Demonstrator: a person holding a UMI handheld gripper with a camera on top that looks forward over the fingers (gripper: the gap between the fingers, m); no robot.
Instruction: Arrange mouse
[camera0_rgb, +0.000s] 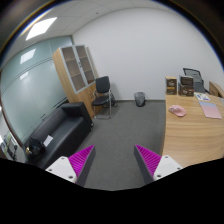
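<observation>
Wooden desk (190, 128), one, takes up the space right of the gripper (115, 160) and runs off toward the back wall. One wooden cabinet (76, 70) stands far left of the desk. One black sofa (55, 130) sits left of the desk, across the grey floor. One black chair (103, 95) and one small bin (139, 98) stand beyond the desk's near end. Two fingers, magenta pads (80, 157), spread apart, nothing between them. Mouse: cannot tell where; a pink item (177, 111) lies on the desk's far part.

wooden table (185, 130) | on it: pink item (177, 111), papers (211, 111), boxes (187, 85) at far edge
</observation>
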